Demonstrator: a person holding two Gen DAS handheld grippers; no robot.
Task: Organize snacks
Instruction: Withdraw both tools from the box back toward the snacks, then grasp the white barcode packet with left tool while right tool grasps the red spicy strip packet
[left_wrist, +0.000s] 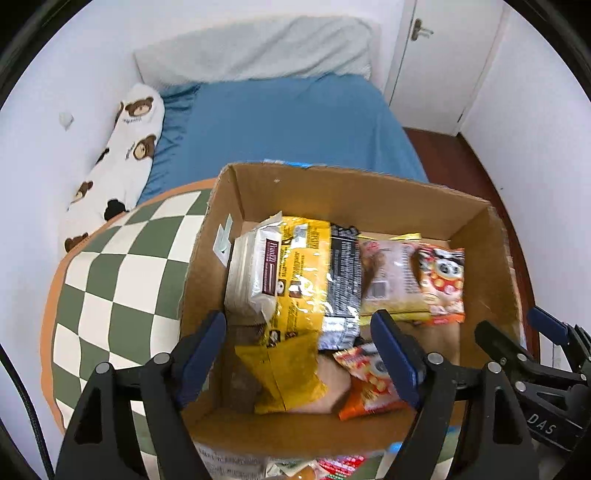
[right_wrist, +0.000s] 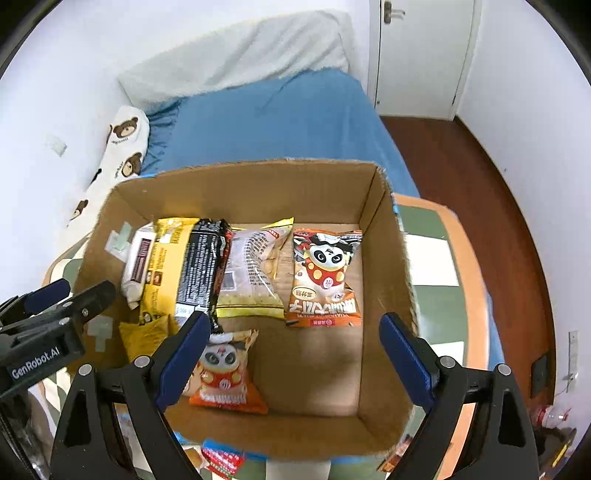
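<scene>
Snacks already fill much of the cardboard box (right_wrist: 388, 258), which sits on a green-and-white checked cushion (left_wrist: 110, 288) at the foot of the blue bed (right_wrist: 277, 122). Beyond the fingers of both grippers a row of packets lies across the far half of the box floor: a white packet (right_wrist: 137, 266) at the left end, then a yellow packet (right_wrist: 162, 266), a black packet (right_wrist: 201, 266), a pale clear-fronted packet (right_wrist: 255, 273) and a panda packet (right_wrist: 325, 277) at the right end. A second panda packet (right_wrist: 223, 373) lies nearer, just beside the right gripper's left finger, and looks less squared up than the row; a second yellow packet (left_wrist: 284, 369) lies loose between the left gripper's fingers.

The left gripper (left_wrist: 303, 354) hangs over the box's left part with its fingers spread wide and nothing between the pads. The right gripper (right_wrist: 295, 350) hangs over the bare right part of the box floor, also spread wide and carrying nothing.

By my reckoning the job is well along but not finished. Below the fingers, outside the near wall of the box, more wrappers (right_wrist: 221, 461) peek out, a red one among them, so some snacks seem to wait their turn. The open floor on the right has room for them, and the two loose front packets may want straightening.
</scene>
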